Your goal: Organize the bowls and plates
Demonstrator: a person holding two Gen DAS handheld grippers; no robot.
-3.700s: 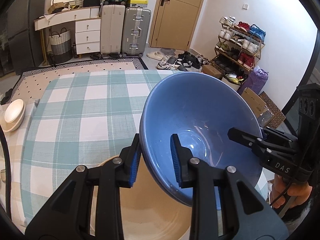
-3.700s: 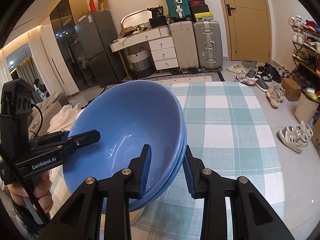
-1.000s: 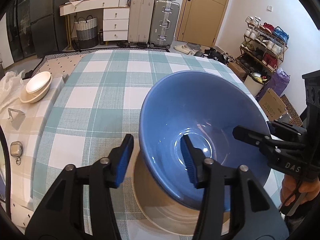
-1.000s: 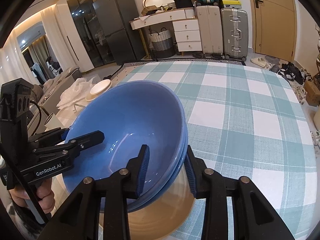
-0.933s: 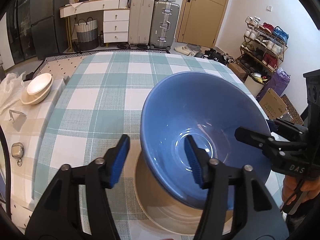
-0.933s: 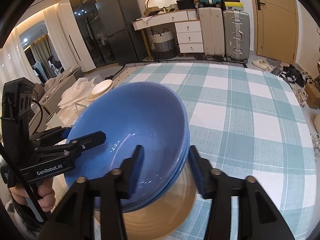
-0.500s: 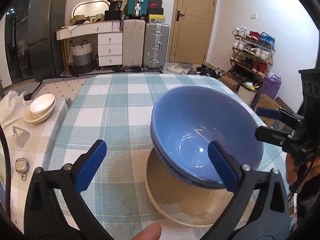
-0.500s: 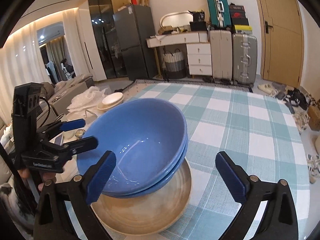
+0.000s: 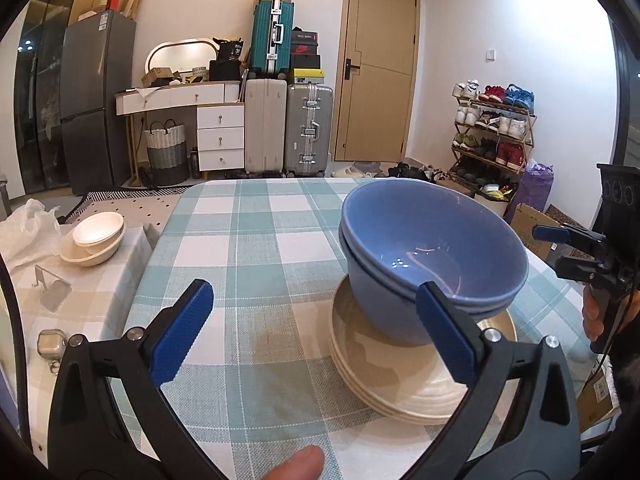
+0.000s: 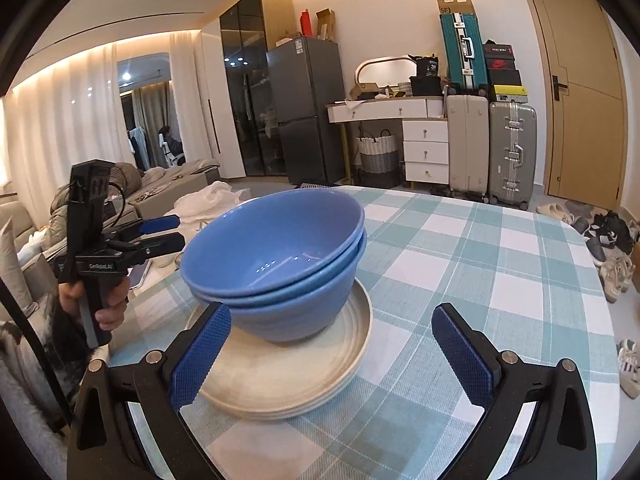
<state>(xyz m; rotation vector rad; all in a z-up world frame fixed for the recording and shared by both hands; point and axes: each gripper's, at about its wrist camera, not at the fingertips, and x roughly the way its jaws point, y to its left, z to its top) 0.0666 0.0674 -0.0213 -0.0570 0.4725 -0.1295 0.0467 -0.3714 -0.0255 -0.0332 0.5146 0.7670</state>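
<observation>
A stack of blue bowls sits nested on a stack of cream plates, on the table with the green checked cloth. My left gripper is open wide just short of the bowls, nothing between its blue pads. My right gripper is also open wide and empty on the opposite side of the stack. Each gripper shows in the other's view: the right gripper at the far right, the left gripper at the left, held by a hand.
Two small cream bowls stand nested on a side table to the left, beside a white bag, a metal stand and a small case. Suitcases and a shoe rack stand beyond the table.
Both grippers let go of the blue bowl's rim, opened wide and drew back from the stack. The bowls now rest on the plates.
</observation>
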